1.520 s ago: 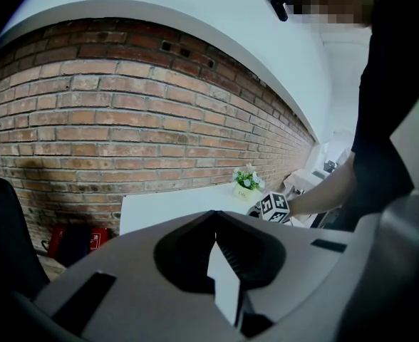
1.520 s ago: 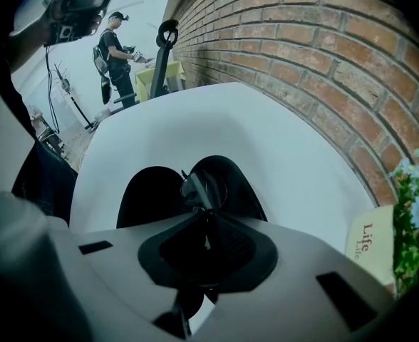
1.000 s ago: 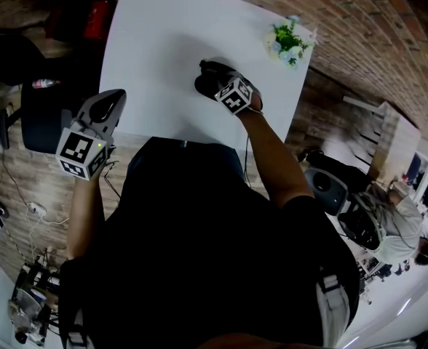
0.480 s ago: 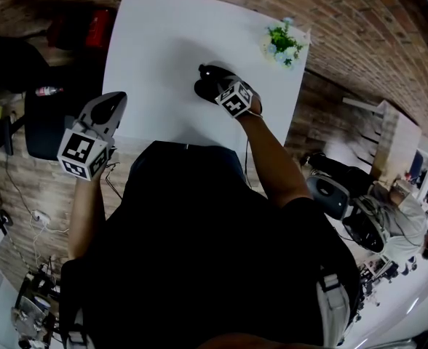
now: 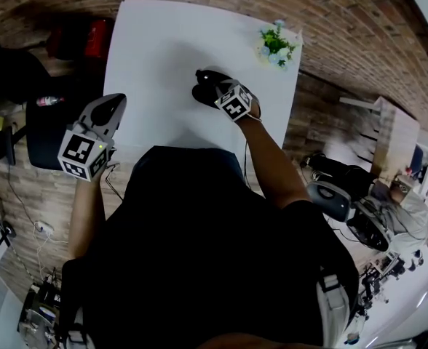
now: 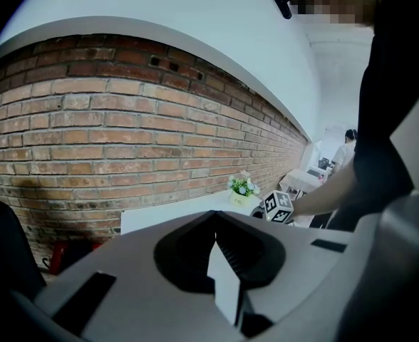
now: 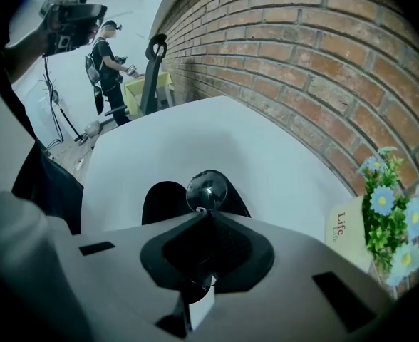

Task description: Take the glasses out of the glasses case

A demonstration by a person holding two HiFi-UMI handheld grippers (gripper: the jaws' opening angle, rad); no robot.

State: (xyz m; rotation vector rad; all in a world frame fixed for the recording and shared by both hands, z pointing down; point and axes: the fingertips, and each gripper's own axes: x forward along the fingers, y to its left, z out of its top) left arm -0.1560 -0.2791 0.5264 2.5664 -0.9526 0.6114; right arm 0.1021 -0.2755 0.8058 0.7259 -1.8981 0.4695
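A black glasses case (image 5: 199, 93) lies open on the white table (image 5: 163, 42), right of the middle. My right gripper (image 5: 211, 86) is over it. In the right gripper view the jaws of the right gripper (image 7: 209, 216) are closed on the glasses, and one round lens (image 7: 207, 189) sticks out past the tips, just above the dark case (image 7: 161, 201). The rest of the frame is hidden by the jaws. My left gripper (image 5: 111, 106) hangs in the air off the table's left edge; in its own view the left gripper (image 6: 215, 223) is shut with nothing in it.
A small pot of flowers (image 5: 274, 46) stands at the table's far right corner, next to a pale printed box (image 7: 348, 237). A brick wall (image 7: 323, 55) runs behind the table. A dark chair (image 5: 46, 122) and a red object (image 5: 90, 38) sit left of the table.
Almost nothing: the head camera has shifted slightly, the right gripper stays at the case, and the left gripper has not moved.
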